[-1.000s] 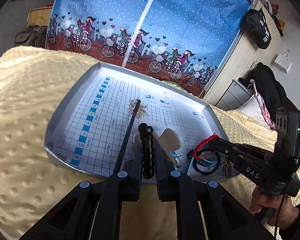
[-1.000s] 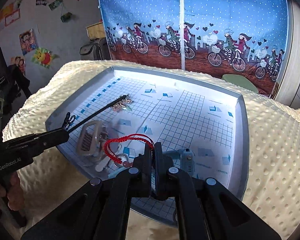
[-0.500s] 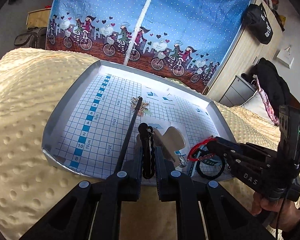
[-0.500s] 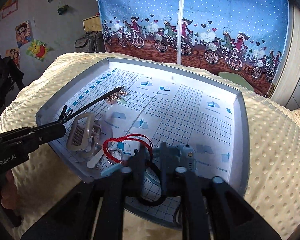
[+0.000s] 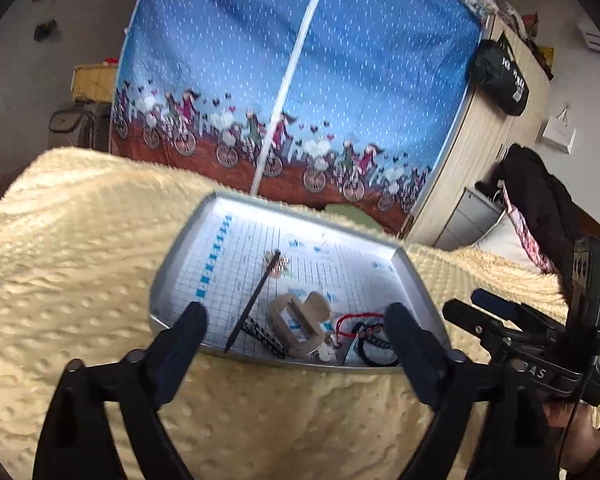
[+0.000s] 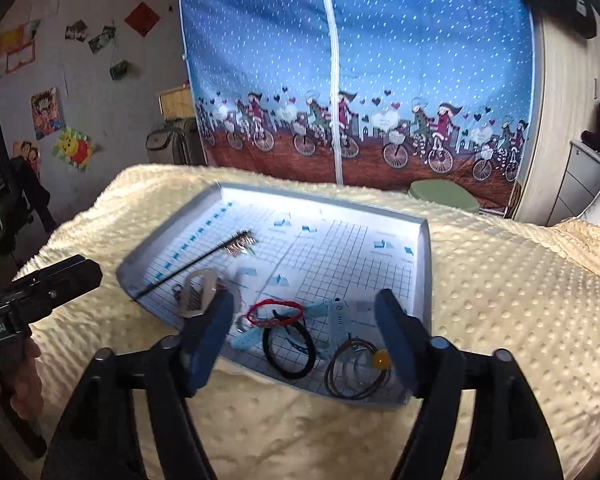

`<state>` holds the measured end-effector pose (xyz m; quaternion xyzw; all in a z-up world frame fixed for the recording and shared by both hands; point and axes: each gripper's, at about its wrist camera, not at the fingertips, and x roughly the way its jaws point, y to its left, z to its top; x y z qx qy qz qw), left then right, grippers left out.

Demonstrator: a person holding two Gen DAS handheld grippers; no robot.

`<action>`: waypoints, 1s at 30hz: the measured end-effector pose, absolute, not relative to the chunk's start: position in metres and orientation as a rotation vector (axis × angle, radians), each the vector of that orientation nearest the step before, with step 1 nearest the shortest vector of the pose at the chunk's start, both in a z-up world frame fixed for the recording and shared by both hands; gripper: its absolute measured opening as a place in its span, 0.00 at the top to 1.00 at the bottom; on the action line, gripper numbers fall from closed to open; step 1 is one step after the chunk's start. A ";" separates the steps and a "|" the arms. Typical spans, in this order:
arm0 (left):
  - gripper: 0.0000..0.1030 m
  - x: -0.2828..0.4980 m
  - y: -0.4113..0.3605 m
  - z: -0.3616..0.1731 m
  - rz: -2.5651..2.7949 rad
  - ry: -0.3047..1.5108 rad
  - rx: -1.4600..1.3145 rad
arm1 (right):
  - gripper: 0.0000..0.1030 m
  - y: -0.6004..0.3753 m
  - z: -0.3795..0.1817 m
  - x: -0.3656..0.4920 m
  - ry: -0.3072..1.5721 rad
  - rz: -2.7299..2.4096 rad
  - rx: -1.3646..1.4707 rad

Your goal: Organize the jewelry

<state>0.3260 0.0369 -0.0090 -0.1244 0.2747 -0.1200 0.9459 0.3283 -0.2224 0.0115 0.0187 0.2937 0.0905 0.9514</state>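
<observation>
Left gripper (image 5: 296,330): black two-finger tool, fingers spread wide and empty, held back from the tray's near edge over the blanket; its body, seen from the right wrist camera, bears white lettering "enRobot.AI", cut off at the frame edge.
Right gripper (image 6: 306,320): black two-finger tool with blue-faced fingers, spread wide and empty, above the tray's near edge; the letters "DAS" are legible on its body from the left wrist camera.
Hand (image 6: 18,380): grips the left gripper's handle.
Blanket (image 6: 500,300): cream dotted plush cover under the tray.
Tray (image 6: 426,256): shallow grey rectangular tray lined with a white gridded sheet that has blue squares along one side; its numerals are too small to read.
Tray contents, near edge: thin brown wire hoops with a yellow bead (image 6: 358,368); black elastic hair tie (image 6: 288,346); red braided cord bracelet (image 6: 274,313), lying across a pale blue clip (image 6: 334,320); beige plastic claw hair clip (image 5: 298,320); black beaded strip (image 5: 265,336).
Tray contents, farther in: long black hair stick (image 5: 256,300), its far end at a small gold ornament (image 5: 277,263).
Background: blue dotted curtain with a border of cyclists (image 6: 360,80).
</observation>
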 end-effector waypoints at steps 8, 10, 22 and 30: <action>0.00 0.249 0.036 0.045 -0.178 0.379 -0.158 | 0.02 -0.236 0.055 0.251 0.432 0.196 0.125; 0.00 0.230 0.035 0.055 -0.178 0.345 -0.131 | 0.02 -0.238 0.063 0.228 0.397 0.198 0.137; 0.00 0.118 0.040 0.069 -0.155 0.332 -0.088 | 0.01 -0.256 0.085 0.089 0.244 0.167 0.144; 0.00 0.078 0.041 0.071 -0.163 0.333 -0.082 | 0.01 -0.258 0.093 0.027 0.203 0.183 0.117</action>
